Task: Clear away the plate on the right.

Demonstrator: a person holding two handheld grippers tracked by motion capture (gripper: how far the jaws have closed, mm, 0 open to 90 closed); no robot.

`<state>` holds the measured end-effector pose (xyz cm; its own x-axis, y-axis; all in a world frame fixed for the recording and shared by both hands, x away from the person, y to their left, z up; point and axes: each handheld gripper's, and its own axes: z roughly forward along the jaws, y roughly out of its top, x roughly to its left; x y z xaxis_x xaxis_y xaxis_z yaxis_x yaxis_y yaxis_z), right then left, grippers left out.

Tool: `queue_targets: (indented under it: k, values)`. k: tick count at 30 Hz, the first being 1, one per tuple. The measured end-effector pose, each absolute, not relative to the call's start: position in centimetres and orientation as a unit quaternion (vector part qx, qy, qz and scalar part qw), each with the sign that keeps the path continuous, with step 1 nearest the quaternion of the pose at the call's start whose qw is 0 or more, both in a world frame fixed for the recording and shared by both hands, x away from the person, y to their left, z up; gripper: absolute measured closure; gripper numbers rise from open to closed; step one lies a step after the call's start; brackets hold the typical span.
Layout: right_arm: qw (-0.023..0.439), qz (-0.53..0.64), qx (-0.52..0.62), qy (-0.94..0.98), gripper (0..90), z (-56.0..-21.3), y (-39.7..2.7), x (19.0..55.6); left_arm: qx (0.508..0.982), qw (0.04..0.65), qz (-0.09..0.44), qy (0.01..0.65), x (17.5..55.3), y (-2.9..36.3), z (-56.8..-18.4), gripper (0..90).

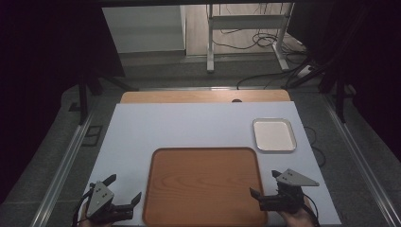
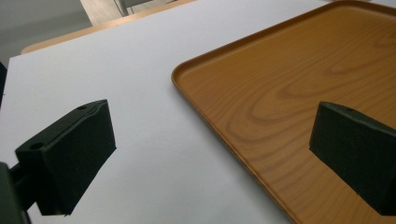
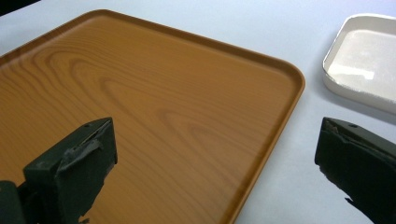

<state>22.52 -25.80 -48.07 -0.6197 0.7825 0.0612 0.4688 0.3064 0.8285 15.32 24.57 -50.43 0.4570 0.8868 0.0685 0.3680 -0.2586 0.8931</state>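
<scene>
Both tongs, left and right, gape empty beside my wooden tray (shallow rim); uneven grips could tilt it.

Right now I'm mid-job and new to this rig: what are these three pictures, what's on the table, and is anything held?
No robot arm here: a person holds a two-jaw tool in each hand. The high view looks down from above; the left gripper and right gripper sit at the near edge. The other two pictures come from cameras riding on each gripper, looking along its black jaws. On the white sheet lie a wooden tray and, farther right, a small white tray. Both trays look empty. Both grippers are open and hold nothing.
</scene>
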Motion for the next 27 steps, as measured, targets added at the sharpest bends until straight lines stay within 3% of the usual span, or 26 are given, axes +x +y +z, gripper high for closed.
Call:
queue_targets:
  k: [11,27]
  values:
    - [0.155,0.427,0.416,0.788,0.0,-48.38,-26.01,22.82,0.734,0.44,0.299,0.421,15.2,24.4,-50.3,0.2]
    - [0.18,0.427,0.398,0.792,0.0,-48.3,-25.65,22.59,0.727,0.454,0.264,0.442,15.16,24.76,-50.07,0.9]
